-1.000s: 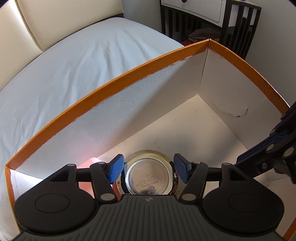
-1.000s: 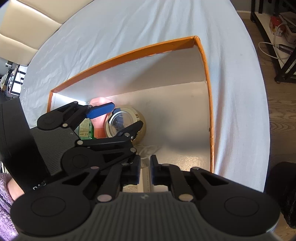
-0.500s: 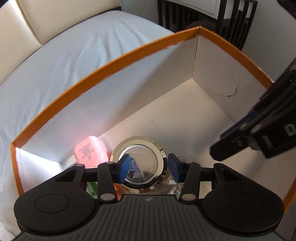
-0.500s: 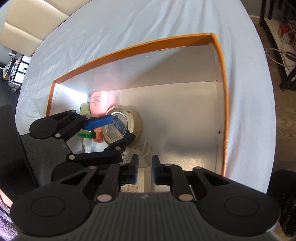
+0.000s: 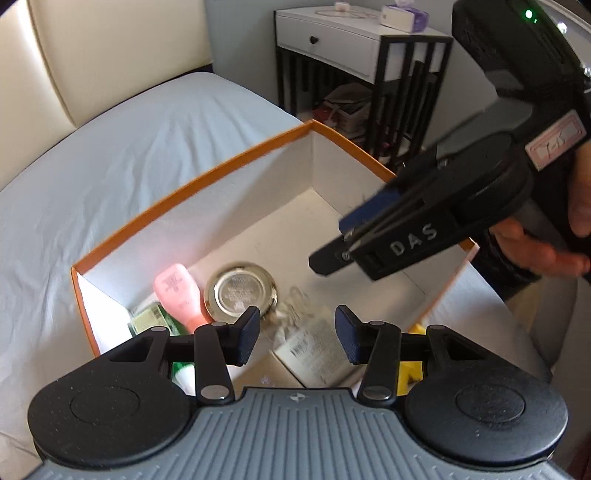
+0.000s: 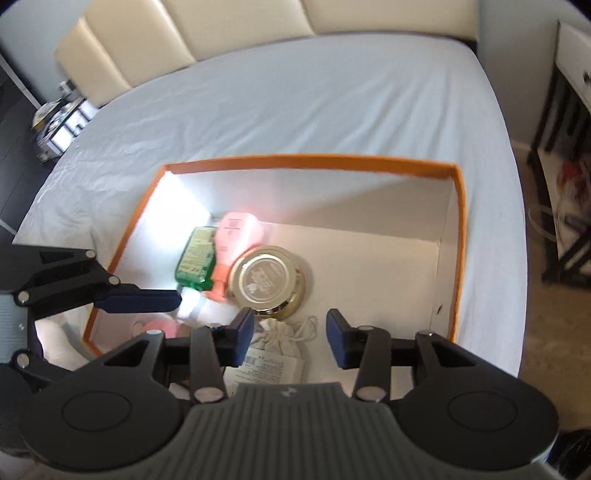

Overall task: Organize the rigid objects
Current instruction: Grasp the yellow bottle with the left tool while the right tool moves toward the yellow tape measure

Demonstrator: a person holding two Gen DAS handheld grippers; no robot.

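An orange-rimmed cardboard box with white inner walls (image 6: 310, 161) sits on a bed covered by a pale blue sheet (image 6: 295, 96); a cream padded headboard (image 6: 236, 26) stands behind it. Inside the box, toward its left side, lie a round gold-rimmed metal tin (image 6: 267, 281), a pink plastic bottle (image 6: 236, 236) touching the tin's left edge, and a green plastic bottle with a printed label (image 6: 195, 258) just beside the pink one; nearer the cameras rest a small white drawstring pouch (image 6: 284, 332) and a white printed carton (image 6: 266, 369).

The left claw (image 5: 297, 334) hangs above the box's near end with its blue pads apart and nothing between them; its jaws narrowed a moment ago and now hold half spread. The right claw (image 6: 290, 339) hovers over the pouch and carton; its jaws have just been opening, and the gap between them is empty. In the left wrist view the right claw (image 5: 347, 236) reaches in from the right, gripped by a person's hand (image 5: 546, 243); a white bedside stand with black legs (image 5: 354, 40) stands beyond the bed's corner.
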